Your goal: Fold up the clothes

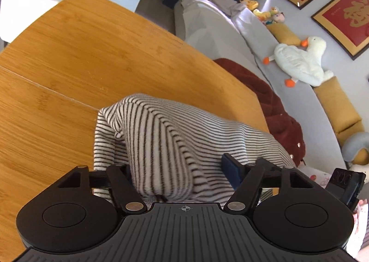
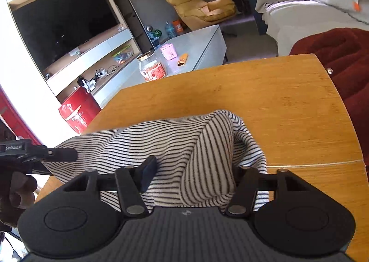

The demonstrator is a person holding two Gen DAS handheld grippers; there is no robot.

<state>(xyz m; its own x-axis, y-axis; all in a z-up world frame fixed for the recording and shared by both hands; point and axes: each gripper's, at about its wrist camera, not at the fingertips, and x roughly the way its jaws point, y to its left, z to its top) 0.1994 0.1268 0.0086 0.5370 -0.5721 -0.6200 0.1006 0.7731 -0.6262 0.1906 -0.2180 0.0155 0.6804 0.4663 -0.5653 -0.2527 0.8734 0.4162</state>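
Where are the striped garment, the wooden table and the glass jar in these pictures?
striped garment (image 1: 184,130): left wrist view, on its raised middle fold.
wooden table (image 1: 80,54): left wrist view, on a bare part of its top.
glass jar (image 2: 152,67): right wrist view, on its red label.

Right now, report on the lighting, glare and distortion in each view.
Left wrist view: fisheye bends the wooden table edges; sunlit glare on the sofa; striped garment sharp. Right wrist view: left wall blown out white, TV dark, table edge curved, corners vignetted.
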